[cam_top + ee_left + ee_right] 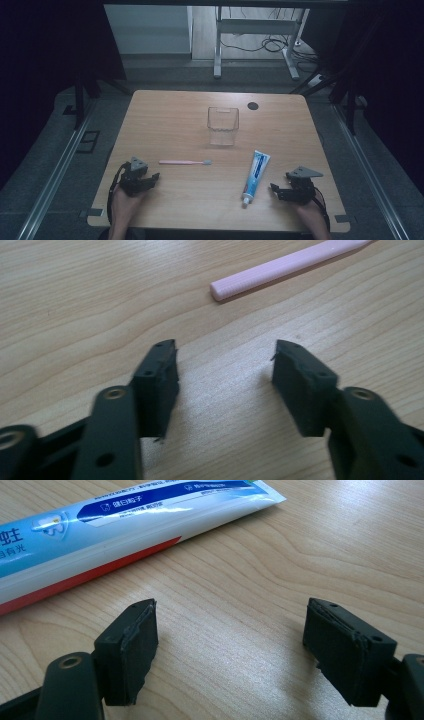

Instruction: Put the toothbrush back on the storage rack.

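Dim surroundings frame a pale wooden table (165, 115), seen from the high view with cables and a metal stand on the floor beyond its far edge. Near the middle of the far half stands a clear plastic cup (223, 126), upright and with nothing visible inside; a small dark round mark (253, 105) lies just to its right near the far edge. A pink toothbrush (184, 162) lies flat, handle toward the left and bristles toward the centre, well apart from the cup. A toothpaste tube (255, 176) lies flat on the right half, cap end toward the person, crimped end pointing toward the cup. The left gripper (150, 178) rests low over the table just short of the toothbrush handle; in the left gripper view its jaws stand partly apart with bare wood between them, and the handle end of the toothbrush (280, 267) lies ahead of them, not touched. The right gripper (274, 190) sits just beside the cap end of the tube; in the right gripper view its jaws are spread with nothing between them, and the toothpaste tube (125, 527) lies ahead and to the left of them, apart from both pads. Judged from this layout, the work appears to be at its very start: neither item is grasped or lifted, the cup holds nothing, and both pickups and any placing into the cup remain to be done
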`<state>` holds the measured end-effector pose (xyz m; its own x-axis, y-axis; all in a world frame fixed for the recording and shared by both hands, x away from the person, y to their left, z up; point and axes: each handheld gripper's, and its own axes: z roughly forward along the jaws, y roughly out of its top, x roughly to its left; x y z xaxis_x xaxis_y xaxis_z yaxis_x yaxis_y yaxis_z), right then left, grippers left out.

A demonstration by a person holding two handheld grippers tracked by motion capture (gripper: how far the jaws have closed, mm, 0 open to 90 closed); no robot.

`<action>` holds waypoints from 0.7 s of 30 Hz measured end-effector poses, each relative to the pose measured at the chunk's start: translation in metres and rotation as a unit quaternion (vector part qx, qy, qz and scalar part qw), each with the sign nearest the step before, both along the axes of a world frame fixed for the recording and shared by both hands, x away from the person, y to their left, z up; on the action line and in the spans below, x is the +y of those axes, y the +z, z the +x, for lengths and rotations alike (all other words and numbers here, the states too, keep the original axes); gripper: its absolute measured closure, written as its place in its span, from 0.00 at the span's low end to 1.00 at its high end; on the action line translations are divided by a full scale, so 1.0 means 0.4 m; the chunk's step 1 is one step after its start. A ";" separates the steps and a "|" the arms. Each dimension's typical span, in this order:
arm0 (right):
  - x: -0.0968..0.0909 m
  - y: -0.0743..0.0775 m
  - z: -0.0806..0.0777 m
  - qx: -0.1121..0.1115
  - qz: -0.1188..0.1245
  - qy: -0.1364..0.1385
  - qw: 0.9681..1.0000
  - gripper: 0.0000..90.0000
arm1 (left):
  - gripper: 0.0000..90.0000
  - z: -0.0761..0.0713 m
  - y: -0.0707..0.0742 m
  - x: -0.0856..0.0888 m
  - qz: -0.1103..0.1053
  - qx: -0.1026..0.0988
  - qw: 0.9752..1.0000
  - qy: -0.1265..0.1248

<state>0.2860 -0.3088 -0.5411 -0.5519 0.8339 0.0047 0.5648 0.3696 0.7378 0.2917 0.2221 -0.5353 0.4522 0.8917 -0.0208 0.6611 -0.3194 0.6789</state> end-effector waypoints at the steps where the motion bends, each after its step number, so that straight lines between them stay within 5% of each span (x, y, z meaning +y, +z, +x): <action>1: 0.000 0.000 0.000 0.000 0.000 0.000 1.000 0.25 | 0.56 -0.001 0.002 -0.001 -0.002 0.001 1.000 -0.001; 21: 0.001 0.000 0.000 0.000 -0.002 -0.001 1.000 0.25 | 0.90 0.024 0.036 -0.028 -0.010 0.018 0.999 -0.034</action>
<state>0.2858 -0.3085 -0.5412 -0.5499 0.8352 0.0019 0.5653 0.3705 0.7370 0.3012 0.2109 -0.5211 0.5108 0.8579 -0.0561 0.6618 -0.3508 0.6625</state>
